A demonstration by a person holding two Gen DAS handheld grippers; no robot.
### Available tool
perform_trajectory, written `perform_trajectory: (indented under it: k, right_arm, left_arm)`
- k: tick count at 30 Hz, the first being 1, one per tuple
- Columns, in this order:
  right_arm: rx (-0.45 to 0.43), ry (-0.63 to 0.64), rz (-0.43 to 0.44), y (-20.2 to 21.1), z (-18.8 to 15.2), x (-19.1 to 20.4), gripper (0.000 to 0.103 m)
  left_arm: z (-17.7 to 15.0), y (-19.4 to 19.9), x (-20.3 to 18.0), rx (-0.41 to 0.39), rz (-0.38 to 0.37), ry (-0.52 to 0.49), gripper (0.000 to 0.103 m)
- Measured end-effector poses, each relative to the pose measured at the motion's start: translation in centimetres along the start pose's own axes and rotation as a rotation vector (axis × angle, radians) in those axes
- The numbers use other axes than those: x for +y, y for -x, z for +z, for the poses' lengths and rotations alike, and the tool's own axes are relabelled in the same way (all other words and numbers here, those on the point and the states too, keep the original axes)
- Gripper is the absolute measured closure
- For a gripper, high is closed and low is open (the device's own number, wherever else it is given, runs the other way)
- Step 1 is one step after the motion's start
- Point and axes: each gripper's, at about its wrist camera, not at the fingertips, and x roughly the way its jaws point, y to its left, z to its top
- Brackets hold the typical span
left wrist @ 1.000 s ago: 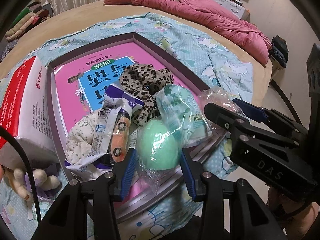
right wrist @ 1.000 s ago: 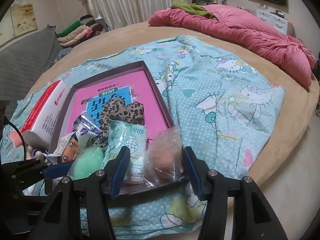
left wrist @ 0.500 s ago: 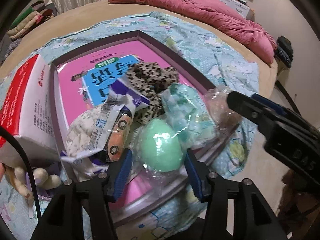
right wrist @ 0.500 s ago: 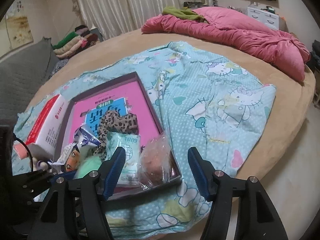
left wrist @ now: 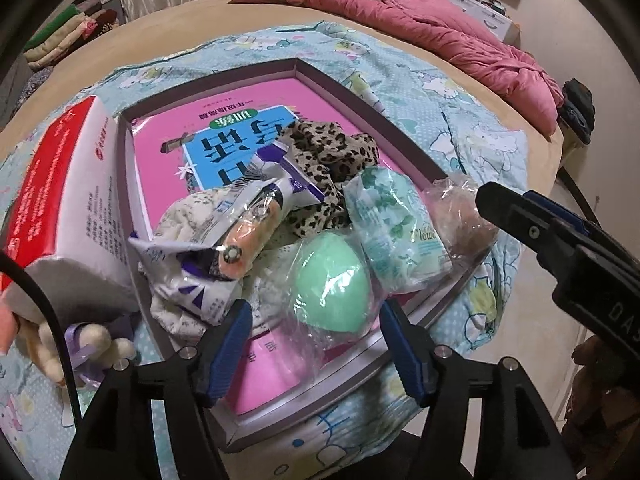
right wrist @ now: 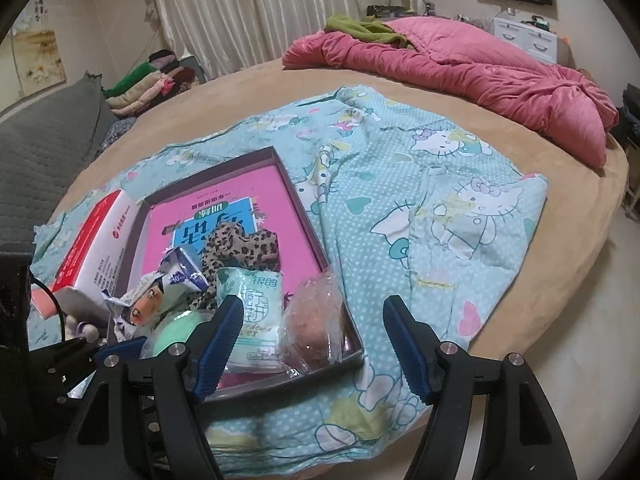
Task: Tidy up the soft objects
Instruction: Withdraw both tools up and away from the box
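Down at the blue fingertips, the left gripper stands spread, its jaws having just been opening; the mint-green egg-shaped sponge in clear wrap lies loose between them, pads off it. The right gripper is likewise parted after widening, with the brownish ball in a crinkled clear bag resting free between its pads. Both soft pieces sit at the near end of the shallow grey-rimmed tray with a pink book inside, beside a pale green tissue pack and leopard-print cloth, on the teal cartoon-print sheet.
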Motion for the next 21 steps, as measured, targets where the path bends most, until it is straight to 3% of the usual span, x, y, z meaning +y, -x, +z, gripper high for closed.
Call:
perform_trajectory:
  k: [21]
  right_arm:
    - [-0.029,0.015,-0.011,2.4,0.6,1.6,0.026]
  left_arm:
    - [-0.1,5.5,1.1,-0.086,0.037,0.024,0.027]
